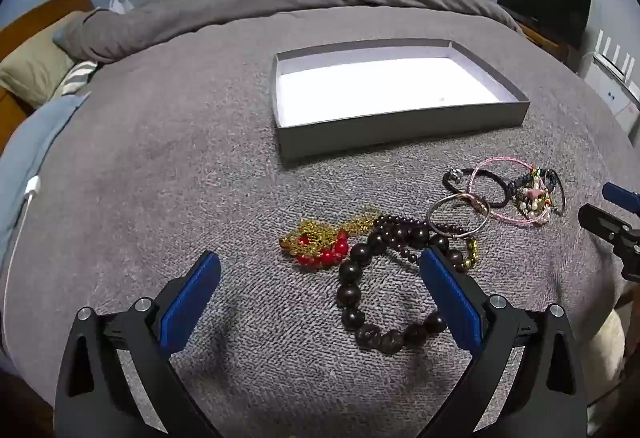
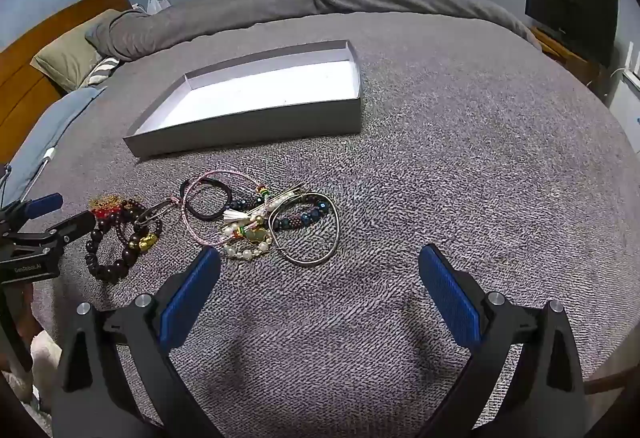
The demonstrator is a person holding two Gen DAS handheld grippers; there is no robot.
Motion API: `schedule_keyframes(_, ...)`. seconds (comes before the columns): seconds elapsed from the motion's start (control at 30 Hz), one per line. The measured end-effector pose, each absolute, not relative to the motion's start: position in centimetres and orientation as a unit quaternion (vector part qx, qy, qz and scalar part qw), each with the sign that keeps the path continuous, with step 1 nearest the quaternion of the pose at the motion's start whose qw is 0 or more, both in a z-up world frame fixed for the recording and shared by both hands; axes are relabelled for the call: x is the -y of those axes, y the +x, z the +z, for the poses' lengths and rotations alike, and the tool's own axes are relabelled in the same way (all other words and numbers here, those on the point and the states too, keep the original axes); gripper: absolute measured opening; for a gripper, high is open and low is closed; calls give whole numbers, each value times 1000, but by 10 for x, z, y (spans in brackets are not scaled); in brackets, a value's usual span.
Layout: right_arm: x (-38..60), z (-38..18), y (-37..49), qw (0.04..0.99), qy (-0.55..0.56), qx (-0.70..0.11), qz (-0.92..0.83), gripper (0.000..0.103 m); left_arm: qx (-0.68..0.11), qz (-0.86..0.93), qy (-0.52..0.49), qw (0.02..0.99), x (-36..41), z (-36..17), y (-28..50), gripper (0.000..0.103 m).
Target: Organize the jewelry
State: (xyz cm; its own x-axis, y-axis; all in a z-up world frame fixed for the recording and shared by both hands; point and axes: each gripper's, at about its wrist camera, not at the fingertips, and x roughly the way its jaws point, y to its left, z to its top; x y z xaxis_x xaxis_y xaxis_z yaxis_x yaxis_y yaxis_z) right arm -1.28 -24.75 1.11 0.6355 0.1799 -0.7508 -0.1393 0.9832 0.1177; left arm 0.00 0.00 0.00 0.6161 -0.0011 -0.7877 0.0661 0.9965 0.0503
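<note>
Left wrist view shows a shallow grey cardboard box with a white floor (image 1: 400, 126) lying open on the grey textured bedspread (image 1: 180, 178), and nothing can be seen inside it, so the sorting looks not yet begun: every piece is still out on the bed. Nearest the left gripper (image 1: 320, 270) lies a bracelet of large dark brown wooden beads (image 1: 360, 302), with a tangle of gold chain and red beads (image 1: 320, 242) just beyond it and touching it. Further right sits a second heap: a plain silver bangle (image 1: 458, 216), a black elastic hair band (image 1: 480, 186), a pink cord loop (image 1: 512, 190) and mixed pearl and coloured bead strands (image 1: 532, 198), all overlapping. The left gripper's jaws stand spread as wide as they go and hold nothing; the right-hand blue pad (image 1: 448, 298) overlaps the wooden bead bracelet in the picture, though whether it touches cannot be told. Right wrist view shows the right gripper (image 2: 320, 270) likewise spread wide and empty, hovering over bare bedspread just short of the mixed heap, with the silver bangle (image 2: 308, 238) nearest its reach.
</note>
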Motion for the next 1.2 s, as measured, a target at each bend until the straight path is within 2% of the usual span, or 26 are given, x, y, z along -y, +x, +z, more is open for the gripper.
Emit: schedule_keyframes(1.2,247,14,-13,905,23,-414,91,98,-436,-22,38,899,-1,3,-2,99)
